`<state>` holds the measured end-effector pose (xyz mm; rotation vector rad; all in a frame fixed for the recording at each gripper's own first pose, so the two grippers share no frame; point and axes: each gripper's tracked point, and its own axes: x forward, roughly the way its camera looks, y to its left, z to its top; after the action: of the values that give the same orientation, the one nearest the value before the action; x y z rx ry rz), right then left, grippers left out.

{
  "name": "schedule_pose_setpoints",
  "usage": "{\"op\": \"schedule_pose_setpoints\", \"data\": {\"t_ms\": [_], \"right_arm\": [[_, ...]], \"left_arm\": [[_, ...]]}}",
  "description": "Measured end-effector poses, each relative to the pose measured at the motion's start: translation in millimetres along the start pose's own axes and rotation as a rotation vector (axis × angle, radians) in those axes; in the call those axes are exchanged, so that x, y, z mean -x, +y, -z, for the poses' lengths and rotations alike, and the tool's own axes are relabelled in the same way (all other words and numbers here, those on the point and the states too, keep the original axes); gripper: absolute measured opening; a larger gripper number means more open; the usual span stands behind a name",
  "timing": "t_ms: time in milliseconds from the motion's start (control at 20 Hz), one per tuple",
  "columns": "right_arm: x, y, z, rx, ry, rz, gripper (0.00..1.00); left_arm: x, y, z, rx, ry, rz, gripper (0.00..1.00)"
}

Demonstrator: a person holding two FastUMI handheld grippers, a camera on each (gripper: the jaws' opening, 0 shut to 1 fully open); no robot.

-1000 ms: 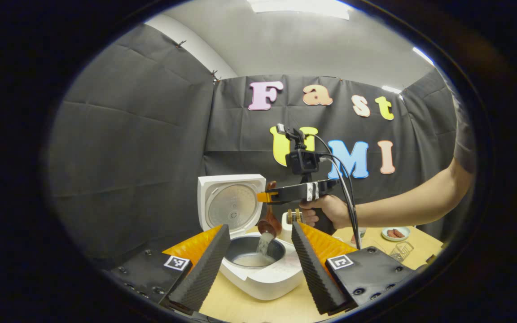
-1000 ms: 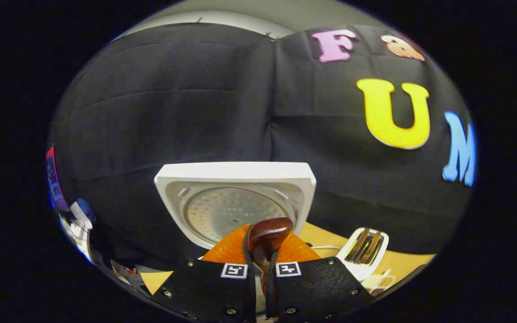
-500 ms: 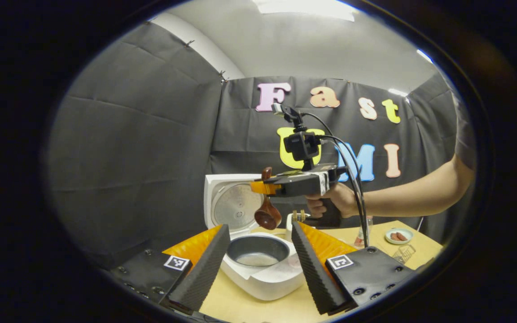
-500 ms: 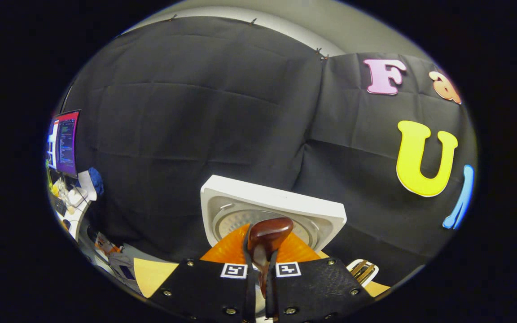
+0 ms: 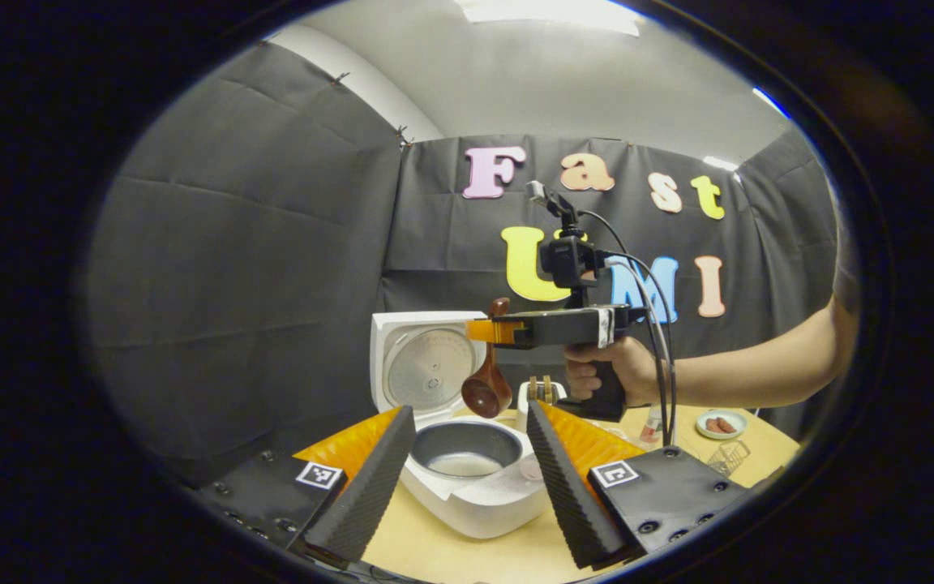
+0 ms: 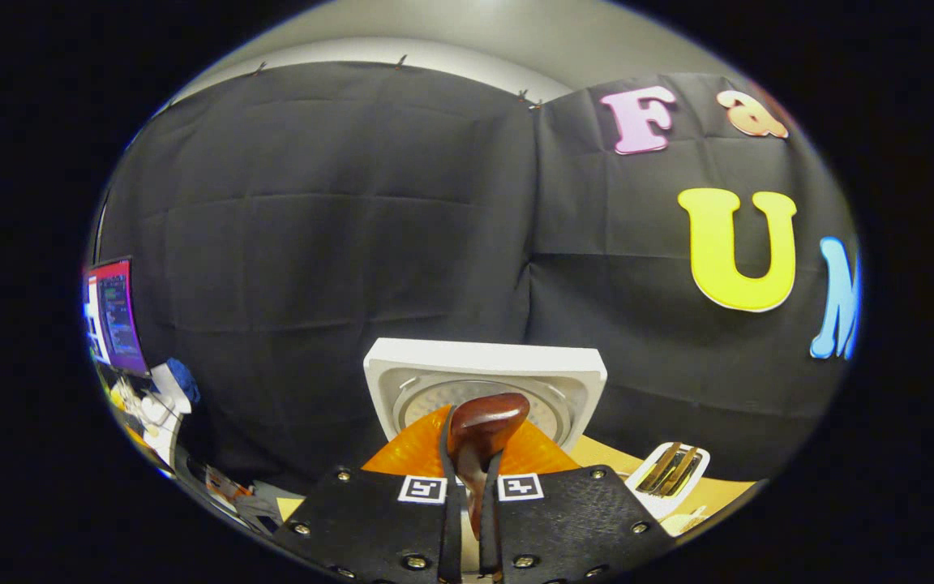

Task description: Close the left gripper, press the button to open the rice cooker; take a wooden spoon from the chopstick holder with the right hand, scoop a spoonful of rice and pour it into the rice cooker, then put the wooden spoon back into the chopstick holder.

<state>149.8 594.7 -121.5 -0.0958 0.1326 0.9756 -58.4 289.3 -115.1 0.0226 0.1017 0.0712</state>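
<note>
Showing the right tongs (image 6: 467,487) clamped on the wooden spoon (image 5: 486,388), bowl hanging at 12 o'clock above the open rice cooker (image 5: 467,470) on the surface (image 5: 434,551); left tongs (image 5: 467,478) released, framing the pot.

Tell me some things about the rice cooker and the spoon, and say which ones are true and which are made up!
1. The rice cooker has its lid standing open. True.
2. The right hand-held gripper is squeezing the wooden spoon. True; in the right gripper view both fingers press on its handle.
3. The spoon's bowl is resting inside the pot. False; it hangs in the air above the inner pot.
4. The left hand-held gripper is shut tight. False; its fingers stand wide apart, with the cooker seen between them.
5. The spoon is back in the chopstick holder. False; the gripper holds it beside the lid.
</note>
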Motion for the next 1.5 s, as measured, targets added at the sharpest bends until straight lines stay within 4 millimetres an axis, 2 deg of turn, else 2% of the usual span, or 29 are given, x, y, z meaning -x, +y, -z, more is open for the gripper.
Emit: {"op": "schedule_pose_setpoints", "data": {"t_ms": [100,200,450,650,750,900,1100,1200,1350,1500], "right_arm": [[21.7,-14.9,-9.4,-0.086,-0.037,0.022,0.09],[51.7,-32.8,-20.1,-0.184,-0.073,0.036,0.09],[145.0,-93.9,-26.8,-0.382,-0.132,0.105,0.09],[231.2,-139.5,-13.4,-0.437,-0.138,0.198,0.09],[267.5,-158.0,-8.1,-0.464,-0.144,0.244,0.09],[311.6,-184.9,-4.2,-0.509,-0.161,0.318,0.09],[366.5,-215.5,6.1,-0.553,-0.179,0.413,0.09],[394.5,-224.5,13.7,-0.568,-0.178,0.443,0.09],[434.4,-245.1,30.5,-0.572,-0.173,0.515,0.09],[473.6,-272.6,59.3,-0.558,-0.136,0.64,0.09]], "left_arm": [[4.4,-9.0,-7.7,0.003,-0.01,0.016,0.96],[5.7,-30.1,-12.1,0.003,-0.015,0.028,0.95],[0.8,-72.3,-18.5,0.011,-0.021,0.065,0.96],[-8.9,-117.7,-19.0,0.0,-0.018,0.121,0.96],[-15.4,-138.4,-17.7,0.002,-0.016,0.144,0.95],[-27.9,-170.1,-14.6,0.019,-0.005,0.185,0.96],[-36.1,-204.6,-28.4,0.012,-0.024,0.22,0.95],[-40.7,-219.9,-32.1,0.004,-0.023,0.241,0.95],[-45.5,-235.1,-35.0,0.006,-0.016,0.248,0.96],[-48.4,-244.1,-34.0,0.023,-0.024,0.239,0.95]]}}
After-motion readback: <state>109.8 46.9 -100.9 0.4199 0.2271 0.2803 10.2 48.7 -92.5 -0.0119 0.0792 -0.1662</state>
